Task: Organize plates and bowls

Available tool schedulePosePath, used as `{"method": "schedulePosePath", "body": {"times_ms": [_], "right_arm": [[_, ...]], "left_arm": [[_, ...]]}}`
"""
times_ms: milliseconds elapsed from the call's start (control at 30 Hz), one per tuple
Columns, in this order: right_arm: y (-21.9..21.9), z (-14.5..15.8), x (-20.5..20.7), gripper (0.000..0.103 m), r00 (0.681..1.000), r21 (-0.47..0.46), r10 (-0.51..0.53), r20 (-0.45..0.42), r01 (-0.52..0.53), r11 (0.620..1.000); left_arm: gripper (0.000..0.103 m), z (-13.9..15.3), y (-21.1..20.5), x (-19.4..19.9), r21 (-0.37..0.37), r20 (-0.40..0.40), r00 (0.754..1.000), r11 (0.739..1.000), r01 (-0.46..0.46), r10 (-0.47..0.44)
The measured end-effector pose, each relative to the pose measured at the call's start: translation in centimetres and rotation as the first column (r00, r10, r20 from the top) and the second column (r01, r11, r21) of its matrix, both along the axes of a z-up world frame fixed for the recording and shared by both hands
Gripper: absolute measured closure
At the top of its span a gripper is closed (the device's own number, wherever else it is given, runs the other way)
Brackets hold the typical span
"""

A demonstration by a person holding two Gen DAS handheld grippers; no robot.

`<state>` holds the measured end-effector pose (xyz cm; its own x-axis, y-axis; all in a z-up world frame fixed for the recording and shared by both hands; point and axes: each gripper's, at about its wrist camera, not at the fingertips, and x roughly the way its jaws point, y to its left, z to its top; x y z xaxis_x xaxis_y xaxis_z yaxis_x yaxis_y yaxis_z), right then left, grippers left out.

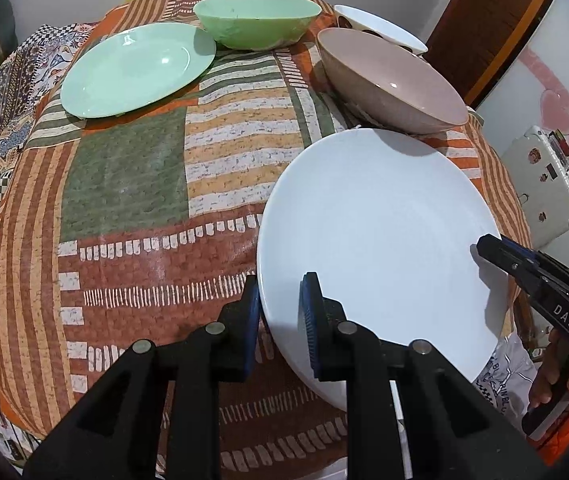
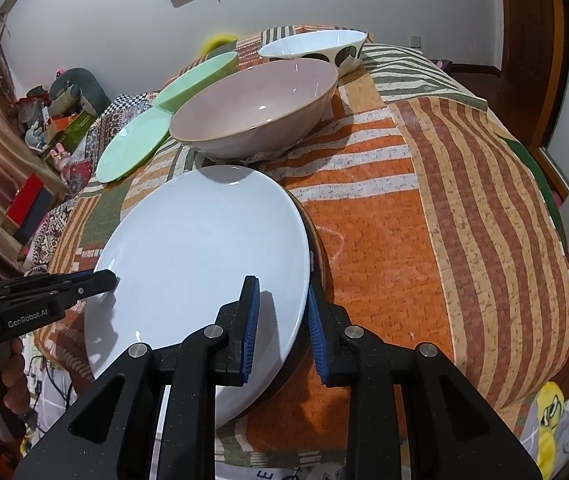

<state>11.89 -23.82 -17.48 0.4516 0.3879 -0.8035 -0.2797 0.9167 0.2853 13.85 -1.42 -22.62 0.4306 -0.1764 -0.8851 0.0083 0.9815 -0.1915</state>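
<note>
A large white plate (image 1: 380,240) (image 2: 204,264) is held near the table's front edge. My left gripper (image 1: 280,320) is shut on its left rim; in the right wrist view it (image 2: 96,284) pinches the plate's left edge. My right gripper (image 2: 282,320) is shut on its right rim; in the left wrist view it (image 1: 488,246) pinches the right edge. Behind stand a pinkish-brown bowl (image 1: 392,80) (image 2: 260,108), a green plate (image 1: 136,68) (image 2: 132,148), a green bowl (image 1: 256,18) (image 2: 196,80) and a white bowl with dark spots (image 1: 376,26) (image 2: 316,50).
The table carries a striped orange, green and brown patchwork cloth (image 1: 144,184) (image 2: 424,208). A wooden door (image 1: 488,20) stands at the right. Boxes and soft toys (image 2: 52,120) lie beside the table on the left. A dark board lies under the white plate's right edge (image 2: 318,248).
</note>
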Motion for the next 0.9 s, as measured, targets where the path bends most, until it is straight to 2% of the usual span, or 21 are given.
{"method": "schedulePosePath", "body": {"times_ms": [267,367,533,633,767,833,900], "right_arm": [[0.6,0.0,0.5,0.08,0.999,-0.093,0.009,0.043,-0.005,0.996],[0.4,-0.1,0.7,0.08,0.999,-0.081,0.007,0.037,-0.004,0.997],[0.7,0.0,0.7,0.08,0.999,-0.107,0.018,0.039,-0.014,0.994],[0.6,0.2,0.9,0.08,1.0,-0.098,0.015,0.025,-0.012,0.995],[0.6,1.7,1.0,0.079,0.998,-0.079,0.019,0.056,-0.015,0.997],[1.0,2.8,1.0,0.078,0.996,-0.069,0.031,0.078,-0.025,0.997],[1.6,3.9,1.1,0.074,0.994,-0.063,0.044,0.103,-0.038,0.997]], "left_arm": [[0.08,-0.2,-0.2,0.3,-0.008,0.005,1.0,1.0,0.008,-0.008],[0.08,-0.1,-0.4,0.4,0.016,0.012,1.0,1.0,0.014,-0.014],[0.08,0.2,0.1,0.5,0.015,0.014,1.0,1.0,-0.004,0.004],[0.078,1.1,1.2,0.2,0.008,0.034,0.999,1.0,-0.021,0.021],[0.076,2.9,3.1,-0.5,0.001,0.08,0.995,0.999,-0.053,0.053],[0.07,3.9,4.2,-0.8,0.004,0.112,0.991,0.997,-0.077,0.076],[0.058,5.0,5.4,-1.0,0.012,0.15,0.983,0.994,-0.104,0.101]]}}
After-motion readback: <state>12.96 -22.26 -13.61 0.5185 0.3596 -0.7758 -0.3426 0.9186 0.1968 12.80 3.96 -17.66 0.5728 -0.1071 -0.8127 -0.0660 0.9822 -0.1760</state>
